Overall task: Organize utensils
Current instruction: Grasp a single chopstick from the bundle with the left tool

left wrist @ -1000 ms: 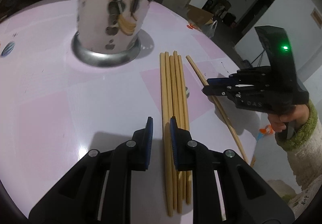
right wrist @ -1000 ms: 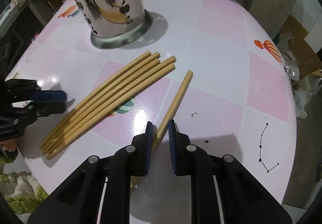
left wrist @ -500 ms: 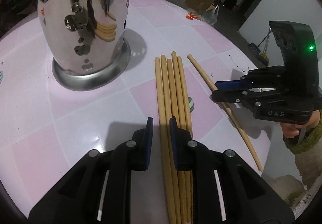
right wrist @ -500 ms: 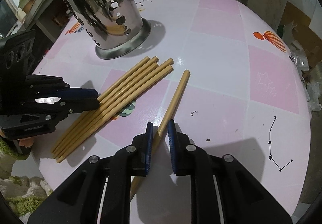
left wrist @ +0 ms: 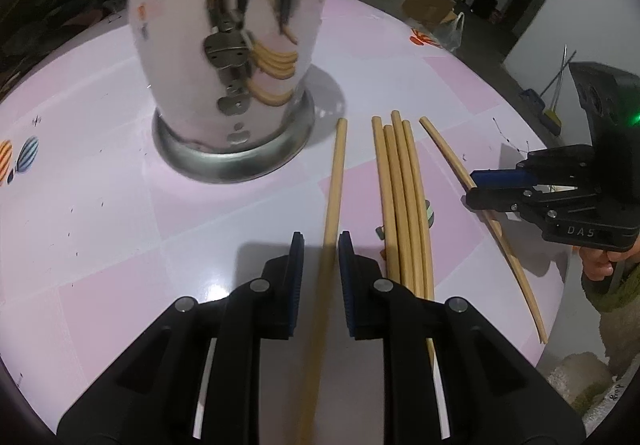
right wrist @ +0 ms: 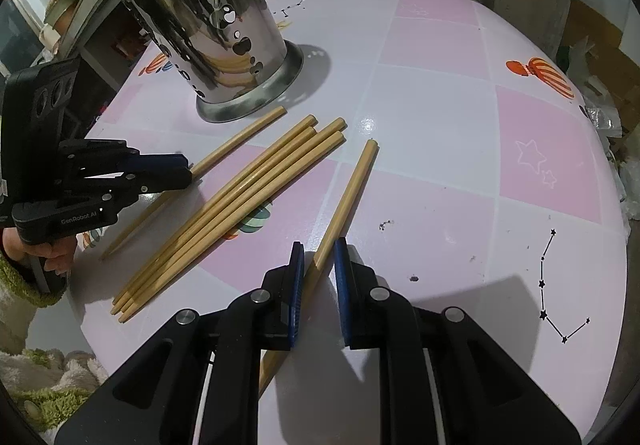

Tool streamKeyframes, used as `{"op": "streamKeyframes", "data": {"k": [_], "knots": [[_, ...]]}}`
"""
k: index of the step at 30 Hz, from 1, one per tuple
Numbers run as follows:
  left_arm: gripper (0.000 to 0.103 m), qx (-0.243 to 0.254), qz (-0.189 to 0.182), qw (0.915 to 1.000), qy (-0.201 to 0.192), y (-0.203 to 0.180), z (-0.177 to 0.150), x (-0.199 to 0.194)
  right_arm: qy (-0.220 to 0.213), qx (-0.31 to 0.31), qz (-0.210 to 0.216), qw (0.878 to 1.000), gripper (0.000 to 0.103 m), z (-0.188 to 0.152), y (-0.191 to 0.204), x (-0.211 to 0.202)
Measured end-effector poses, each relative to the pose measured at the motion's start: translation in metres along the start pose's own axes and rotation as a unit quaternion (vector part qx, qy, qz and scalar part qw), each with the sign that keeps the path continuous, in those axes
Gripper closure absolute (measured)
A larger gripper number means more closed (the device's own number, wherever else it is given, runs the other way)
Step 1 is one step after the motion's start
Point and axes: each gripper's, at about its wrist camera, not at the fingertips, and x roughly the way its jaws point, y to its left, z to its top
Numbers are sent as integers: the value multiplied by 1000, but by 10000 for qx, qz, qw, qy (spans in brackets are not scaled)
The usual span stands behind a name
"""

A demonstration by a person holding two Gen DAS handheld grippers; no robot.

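Note:
A shiny perforated steel utensil holder point(left wrist: 228, 85) point(right wrist: 216, 45) stands on the pink-and-white table. Several bamboo chopsticks point(left wrist: 404, 205) point(right wrist: 240, 201) lie bundled beside it. My left gripper point(left wrist: 320, 249) point(right wrist: 182, 171) is shut on one chopstick point(left wrist: 334, 181) point(right wrist: 236, 141), pulled apart from the bundle and pointing at the holder. My right gripper point(right wrist: 318, 259) point(left wrist: 480, 185) straddles a separate single chopstick point(right wrist: 348, 193) point(left wrist: 452, 161) with its jaws narrowly apart; contact with the pads is unclear.
The table point(right wrist: 440, 125) has a rounded edge near both grippers. A green fuzzy rug point(right wrist: 36, 385) lies below the left edge. Boxes and clutter point(left wrist: 432, 9) stand beyond the far side.
My left gripper has taken one chopstick out of the bundle and shifted it left, toward the holder. My right gripper has stayed over the single chopstick.

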Motion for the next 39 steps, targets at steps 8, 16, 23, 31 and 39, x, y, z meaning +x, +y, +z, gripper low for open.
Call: {"op": "streamKeyframes", "data": {"k": [8,16,23,31,39], "knots": [[78,256,181,9995,88,-11,23,13,-27,20,31,10000,87,-1,-1,-1],[79,400,430,9982,120,-23,40,26,-43,62,82,9999,87,-1,-2,-1],[89,822,752,9938,36,-39,40,30,-37,93,108,9999,87,-1,-2,-1],[98,834,708,9940,-25,-37,36,28,53,174,102,9998,87,3,-3,0],[98,577,466,9969,-275,-25,27,4,102,416,80,9991,75,9,-9,-1]]}}
